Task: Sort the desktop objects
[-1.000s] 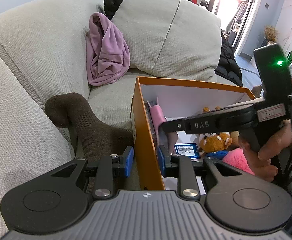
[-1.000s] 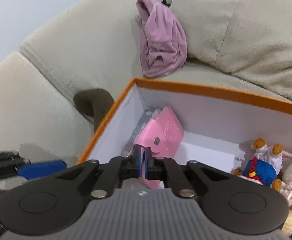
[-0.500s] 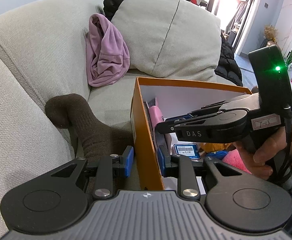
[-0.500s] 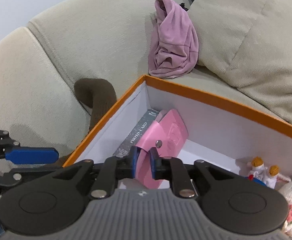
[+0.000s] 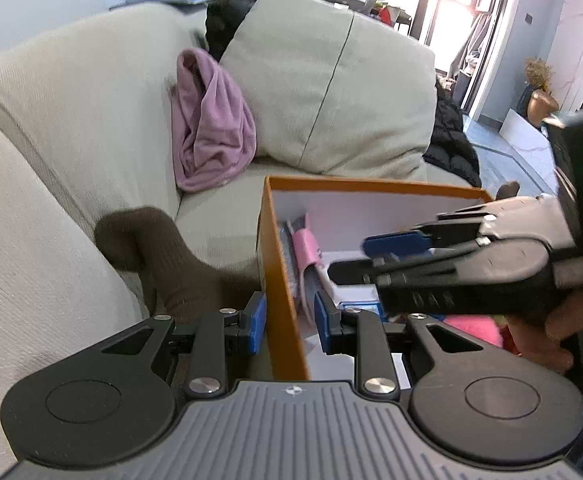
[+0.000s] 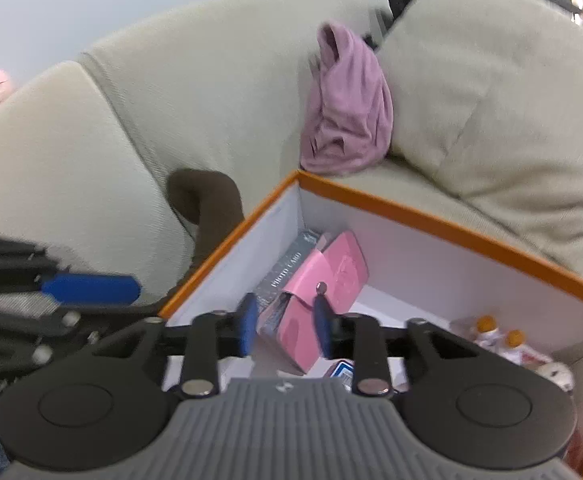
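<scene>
"PHOTO CARD" on grey box (image 6: 281, 270); "DAS" on right hand-held gripper (image 5: 375, 256).

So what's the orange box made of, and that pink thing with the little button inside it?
The orange box looks like stiff cardboard: thin flat walls, matte orange outside, plain white inside. The pink case leaning in its corner seems to be smooth faux leather or plastic, with a slight sheen, a fold-over flap and a metal snap. Which of the two, I can't tell.

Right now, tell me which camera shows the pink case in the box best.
The right wrist view: the pink case leans against the orange box wall, its flap and snap facing the camera, between the open right gripper fingers. The left wrist view shows only its thin edge behind the box wall.
</scene>
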The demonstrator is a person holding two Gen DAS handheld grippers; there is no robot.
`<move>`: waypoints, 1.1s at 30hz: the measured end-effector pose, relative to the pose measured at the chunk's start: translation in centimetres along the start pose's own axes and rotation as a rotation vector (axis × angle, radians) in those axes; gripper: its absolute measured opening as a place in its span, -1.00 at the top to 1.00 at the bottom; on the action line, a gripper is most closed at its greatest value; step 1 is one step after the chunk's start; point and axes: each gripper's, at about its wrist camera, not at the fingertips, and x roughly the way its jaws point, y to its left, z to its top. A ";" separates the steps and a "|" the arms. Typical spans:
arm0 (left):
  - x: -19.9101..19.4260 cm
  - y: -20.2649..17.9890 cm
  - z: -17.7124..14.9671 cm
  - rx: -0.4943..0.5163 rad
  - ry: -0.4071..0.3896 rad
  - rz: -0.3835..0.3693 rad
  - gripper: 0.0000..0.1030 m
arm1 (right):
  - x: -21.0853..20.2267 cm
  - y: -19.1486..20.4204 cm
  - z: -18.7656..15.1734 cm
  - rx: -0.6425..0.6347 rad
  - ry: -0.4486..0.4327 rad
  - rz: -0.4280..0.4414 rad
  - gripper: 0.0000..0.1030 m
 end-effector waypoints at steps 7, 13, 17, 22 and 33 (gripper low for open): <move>-4.0 -3.5 -1.2 0.020 -0.031 0.007 0.44 | -6.0 1.0 -3.0 -0.005 -0.105 -0.048 -0.24; -6.9 -7.3 -4.0 0.056 -0.078 -0.010 0.37 | -11.5 2.5 -7.8 0.022 -0.228 -0.125 -0.31; -8.2 -9.5 -5.8 0.078 -0.082 -0.012 0.36 | -14.2 2.7 -10.9 0.036 -0.238 -0.157 -0.31; -8.1 -11.5 -8.5 0.104 0.014 -0.031 0.36 | -16.9 3.0 -15.3 0.067 -0.210 -0.186 -0.31; -6.3 -14.0 -14.1 0.124 0.191 -0.065 0.36 | -17.6 2.6 -23.4 0.172 -0.013 -0.283 -0.31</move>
